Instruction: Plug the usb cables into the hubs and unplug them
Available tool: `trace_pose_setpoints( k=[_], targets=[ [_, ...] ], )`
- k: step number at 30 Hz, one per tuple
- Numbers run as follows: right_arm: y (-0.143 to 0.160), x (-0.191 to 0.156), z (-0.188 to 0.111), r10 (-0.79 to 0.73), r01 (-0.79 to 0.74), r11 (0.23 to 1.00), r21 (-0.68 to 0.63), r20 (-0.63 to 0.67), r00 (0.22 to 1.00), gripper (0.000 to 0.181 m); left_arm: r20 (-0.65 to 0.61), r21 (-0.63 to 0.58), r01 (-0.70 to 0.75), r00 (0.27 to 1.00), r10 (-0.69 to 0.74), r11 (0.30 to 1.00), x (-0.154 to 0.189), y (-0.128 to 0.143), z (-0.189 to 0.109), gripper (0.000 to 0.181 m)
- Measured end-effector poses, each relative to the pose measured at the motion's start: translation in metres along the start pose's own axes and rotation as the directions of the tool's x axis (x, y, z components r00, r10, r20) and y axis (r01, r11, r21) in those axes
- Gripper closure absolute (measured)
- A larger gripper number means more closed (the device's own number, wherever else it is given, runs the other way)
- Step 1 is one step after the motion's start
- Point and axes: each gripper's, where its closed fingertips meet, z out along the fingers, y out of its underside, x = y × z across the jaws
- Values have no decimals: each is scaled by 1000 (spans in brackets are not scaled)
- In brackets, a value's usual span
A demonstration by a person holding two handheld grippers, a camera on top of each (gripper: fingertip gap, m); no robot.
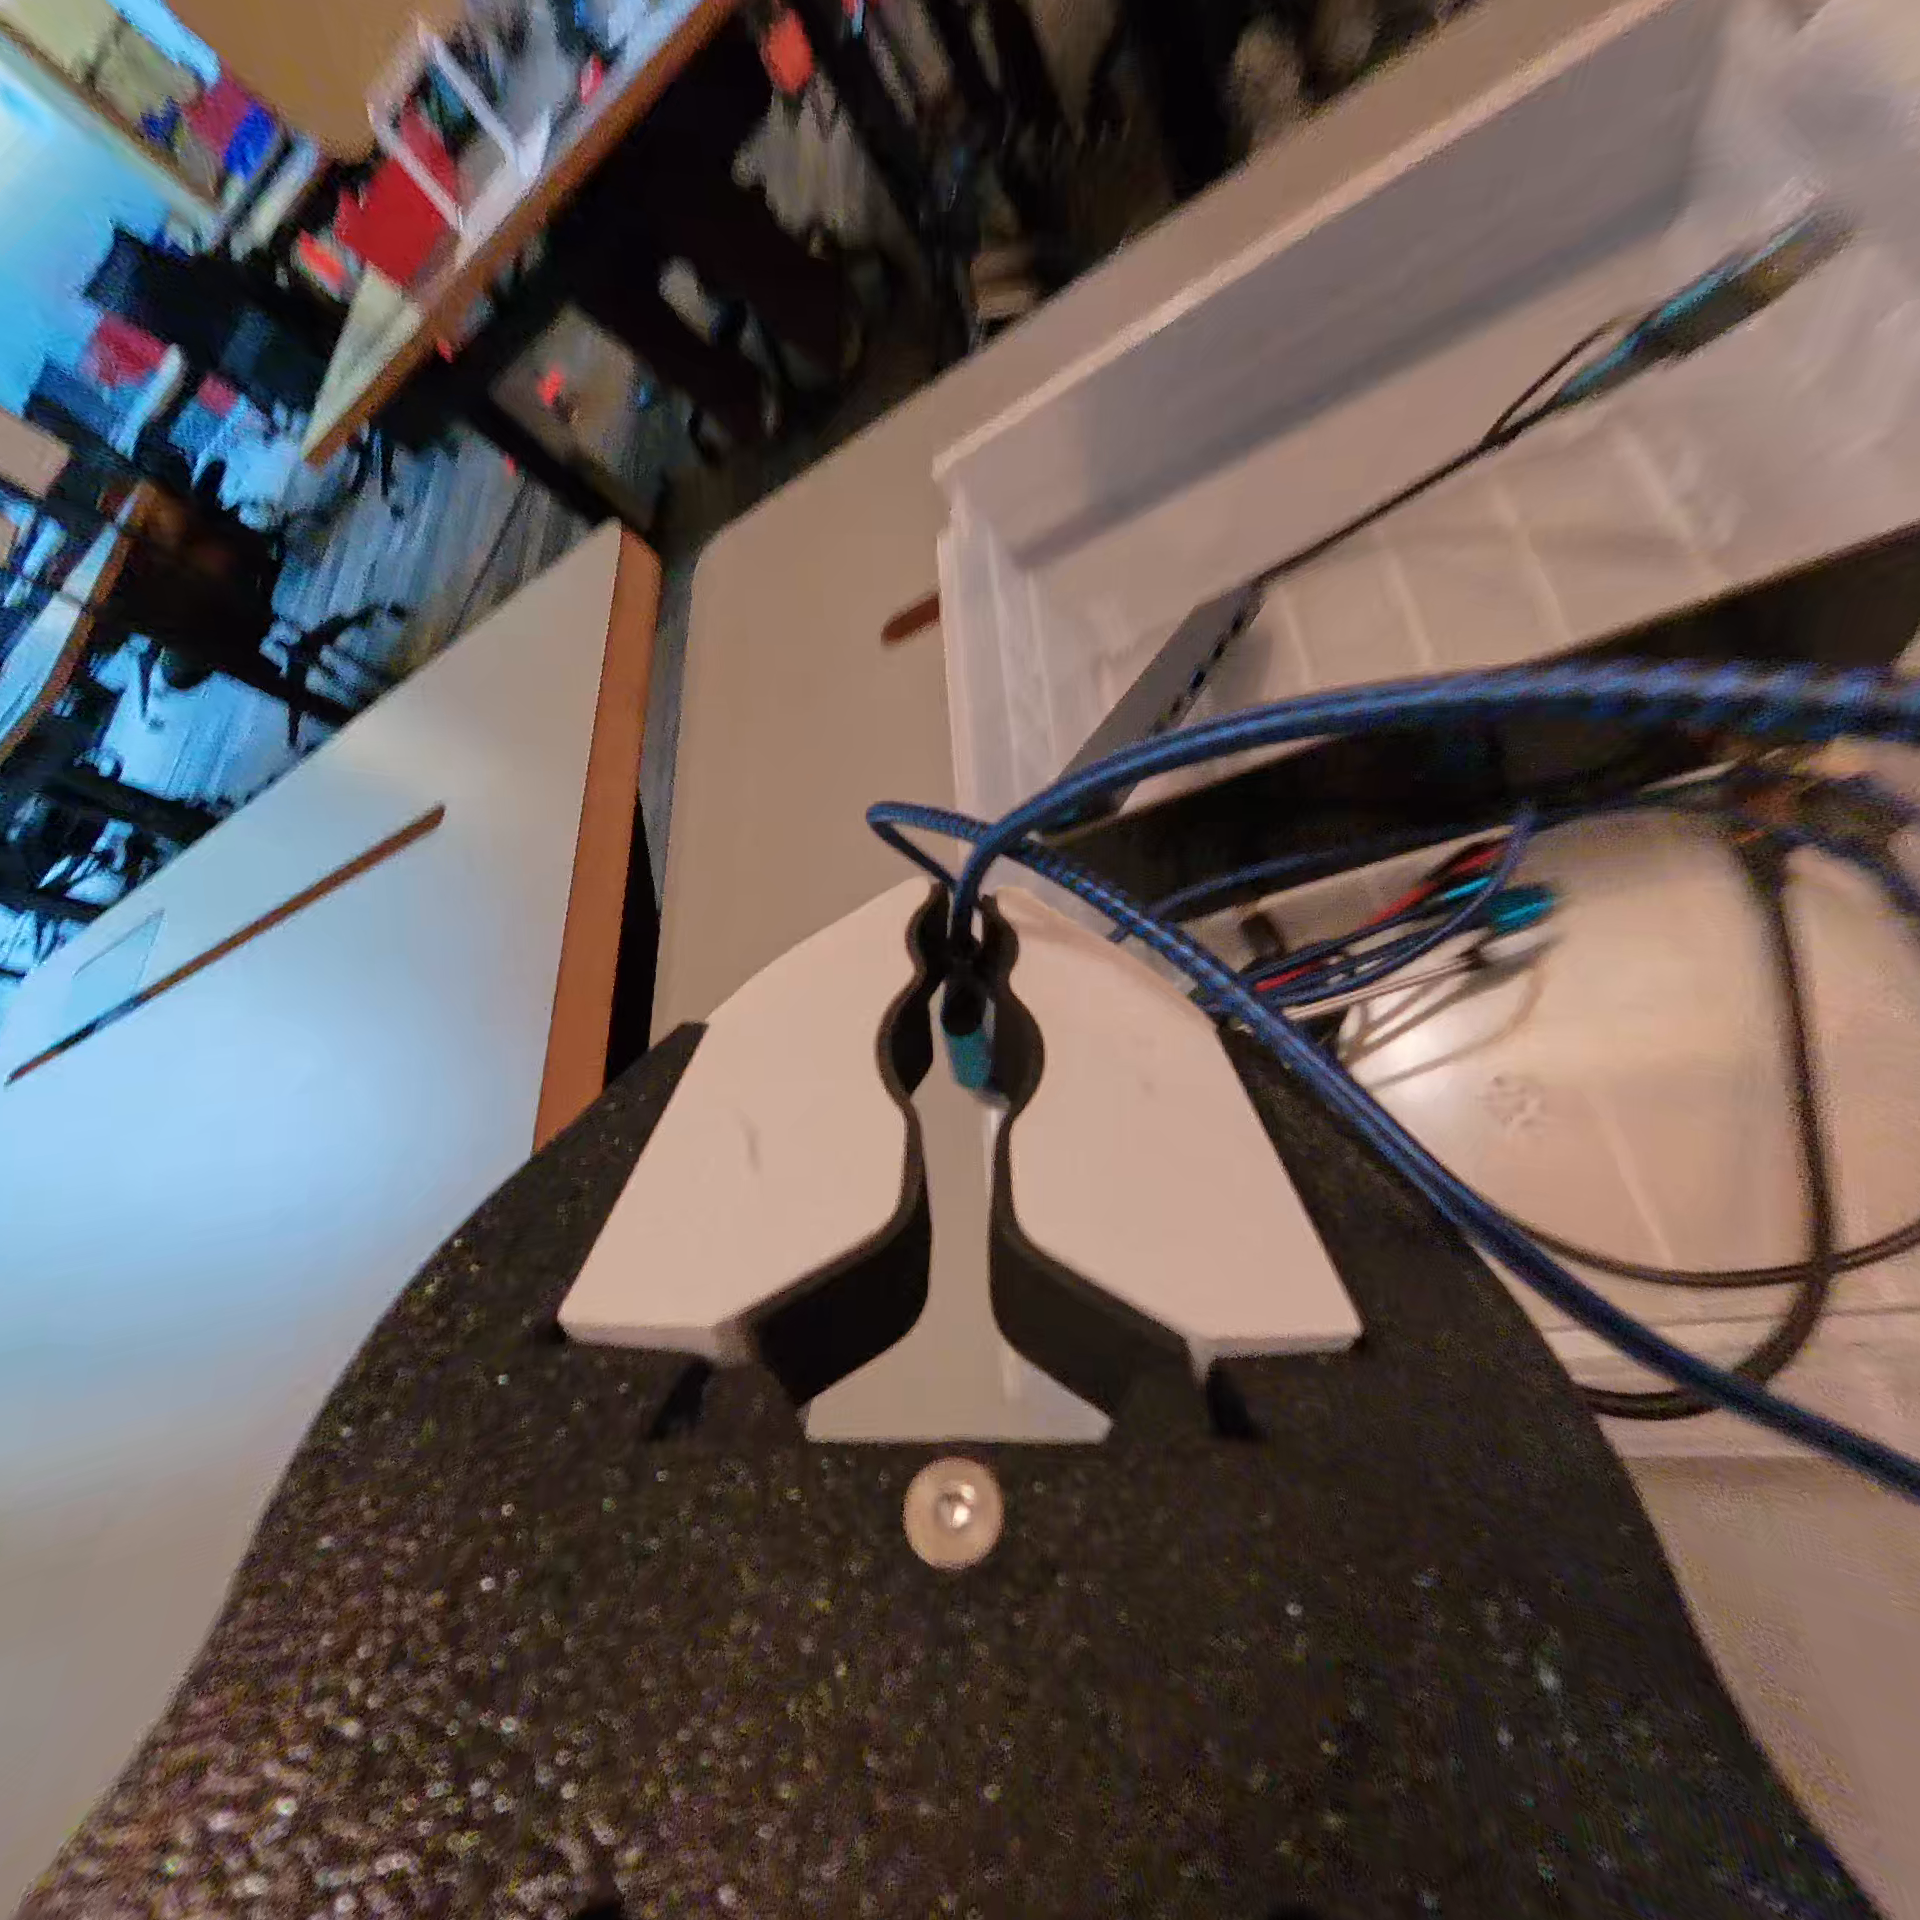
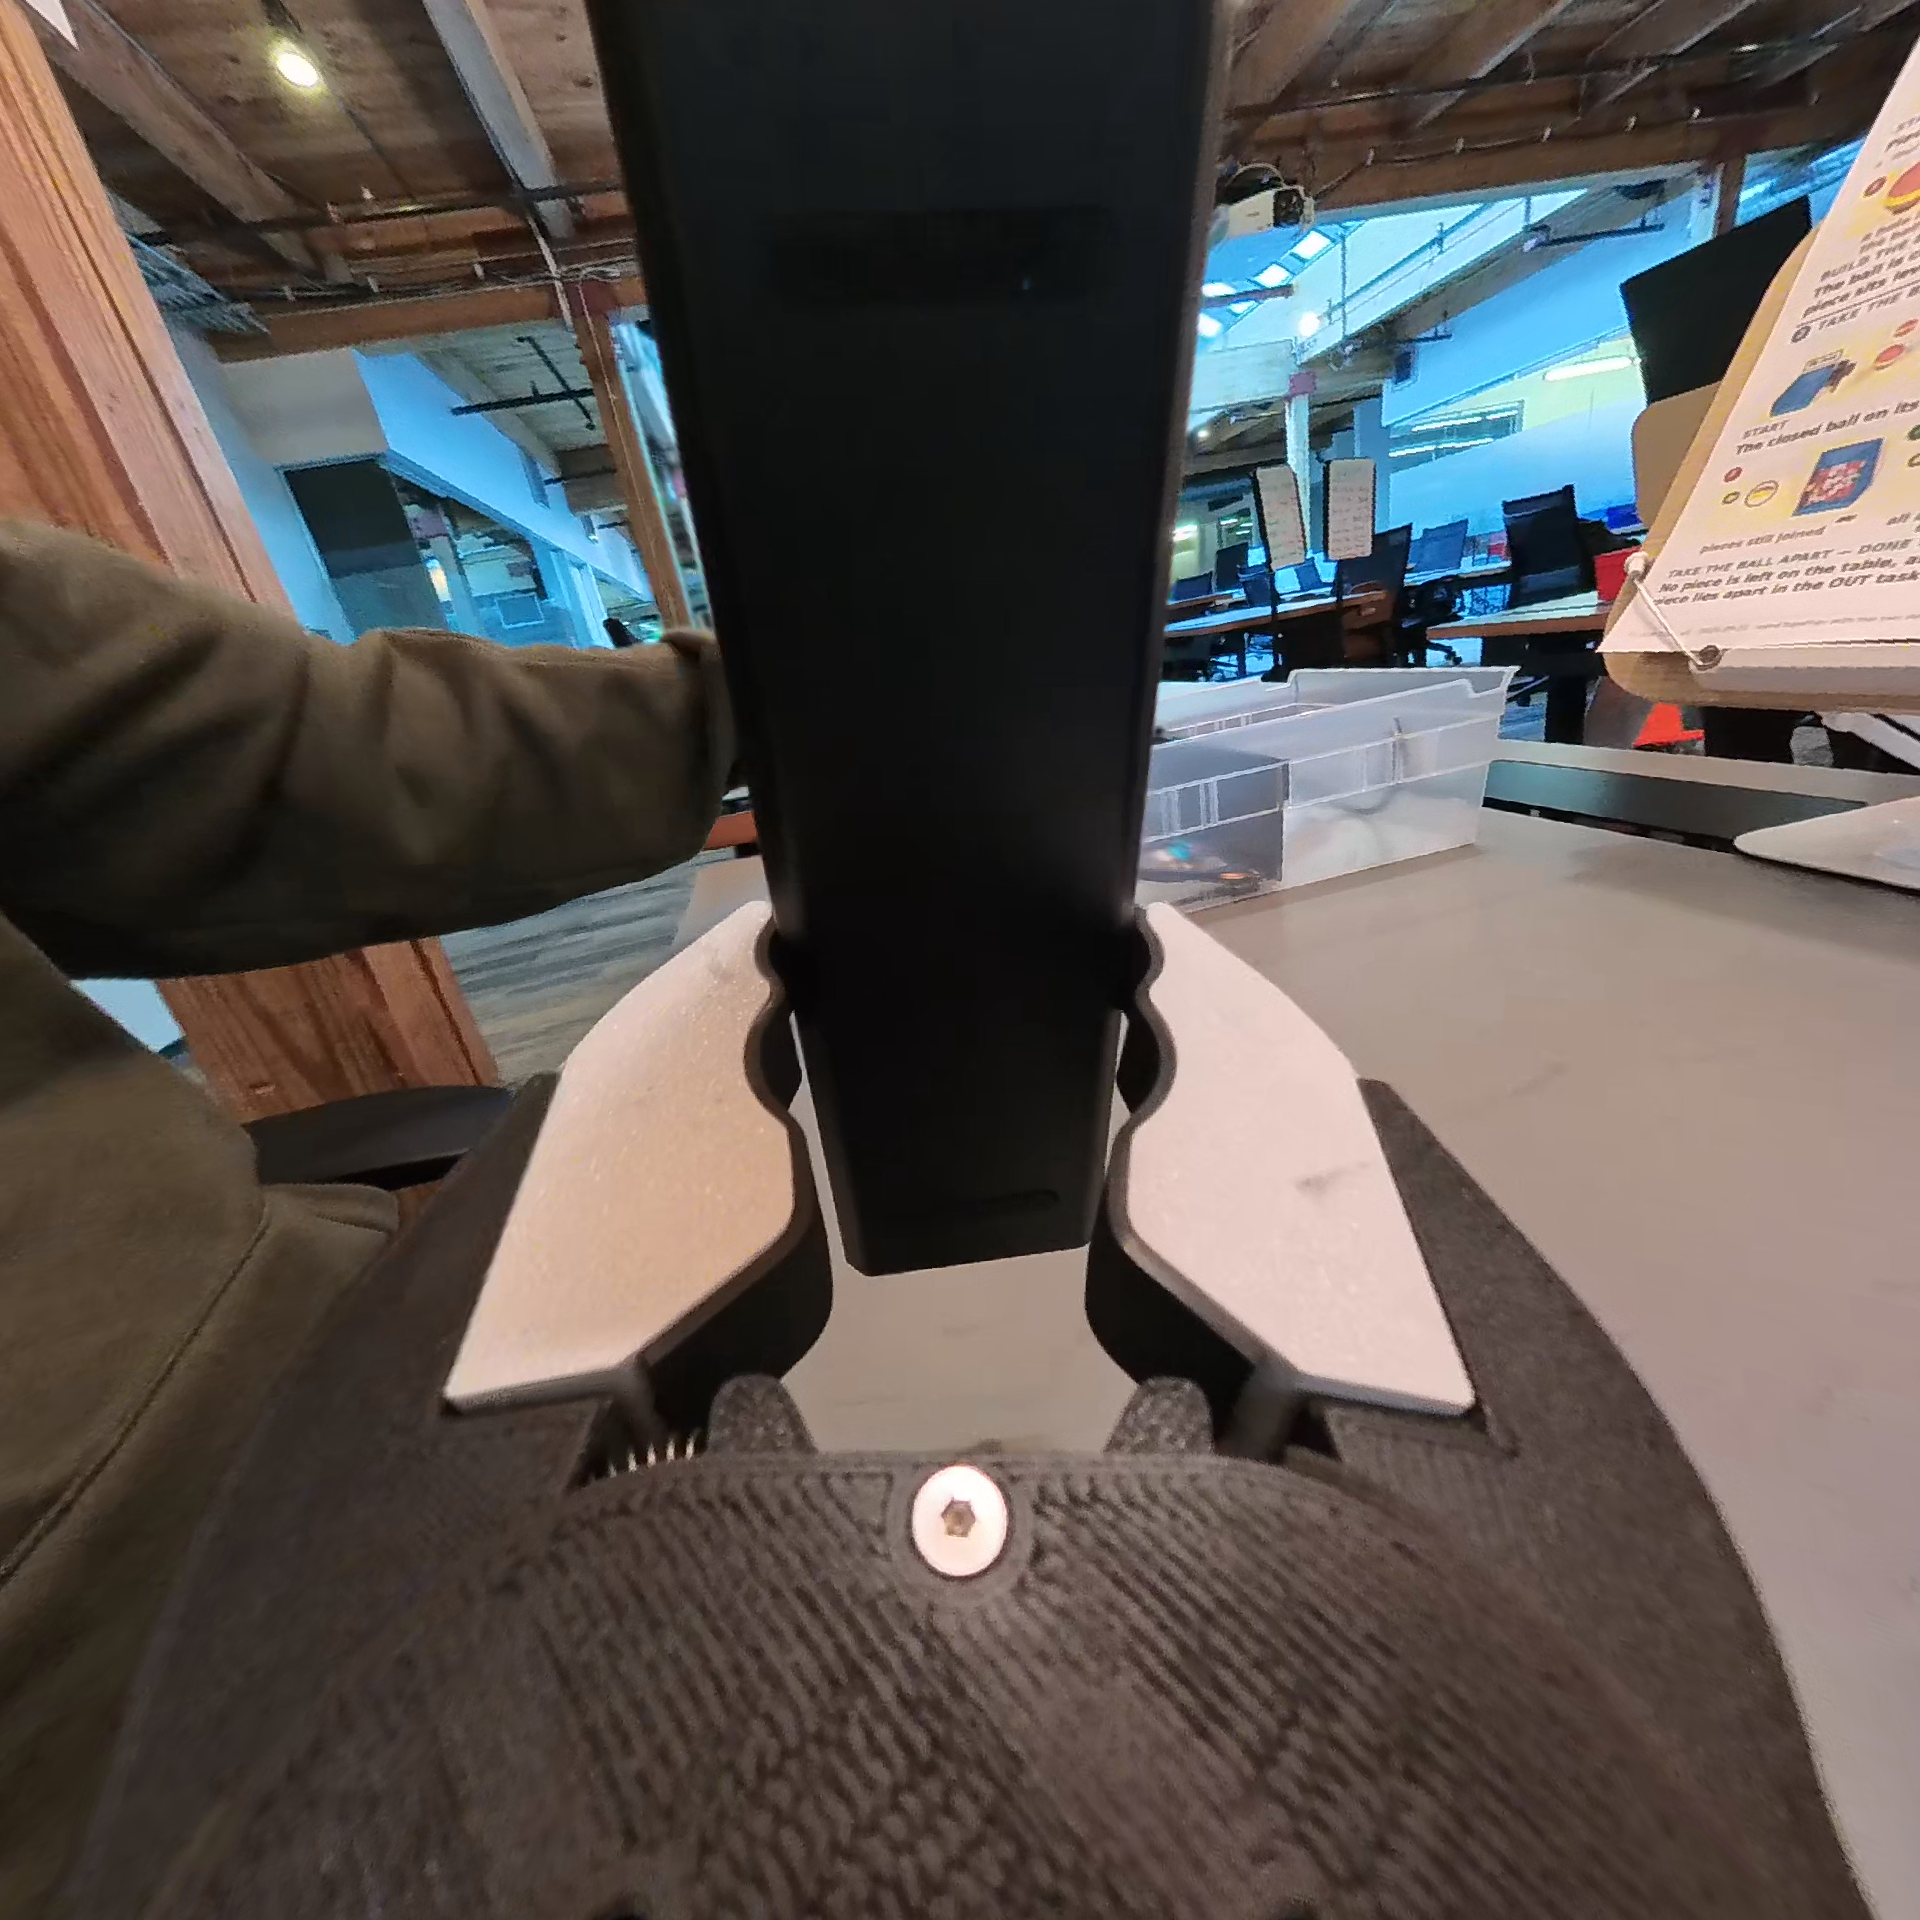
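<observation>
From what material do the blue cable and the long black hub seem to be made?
The blue cable looks sheathed in braided fabric, probably nylon: a woven blue and black pattern shows along it. The black hub, clamped in the right gripper, looks like matte moulded plastic, smooth with a dull sheen, though coated metal is possible.

obstacles: loose cables (image 1: pixel 1621 1039) tangled across clear bin (image 1: pixel 1039 499) | free: bare grey tabletop (image 2: pixel 1558 1091)

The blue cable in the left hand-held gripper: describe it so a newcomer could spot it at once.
Start at the clear bin on the pale table. In front of it the left hand-held gripper is shut on the blue cable, a braided line arcing right. Unlike the loose cables in the bin, its teal plug sits between the fingers.
</observation>
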Motion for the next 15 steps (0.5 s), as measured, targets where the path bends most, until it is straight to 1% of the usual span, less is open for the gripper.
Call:
trace_pose_setpoints(
  k=[2, 4, 6, 9, 12, 15],
  targets=[
    [1, 0, 1, 5, -5, 1000, -11, 7, 1000, 121, -30, 67, 20, 999, -18, 998, 1, -18, -14, 176],
    [2, -1, 2, 0, 0, 1000, -19, 4, 1000, 121, -90, 168, 42, 996, -27, 985, 3, -44, -35, 176],
    [3, -1, 2, -9, 9, 1000, -23, 4, 1000, 121, -84, 247, 27, 996, -6, 969, -4, -69, -60, 177],
    [3, -2, 2, -13, 13, 1000, -23, 4, 1000, 121, -60, 370, 18, 998, 5, 929, -18, -114, -107, 177],
    [2, -2, 2, -16, 16, 1000, -20, 5, 1000, 121, -24, 486, 7, 1000, 5, 874, -32, -158, -158, 176],
    [2, -2, 2, -21, 20, 1000, -18, 0, 1000, 121, 9, 599, -4, 1000, -2, 801, -42, -202, -212, 176]
  ],
)
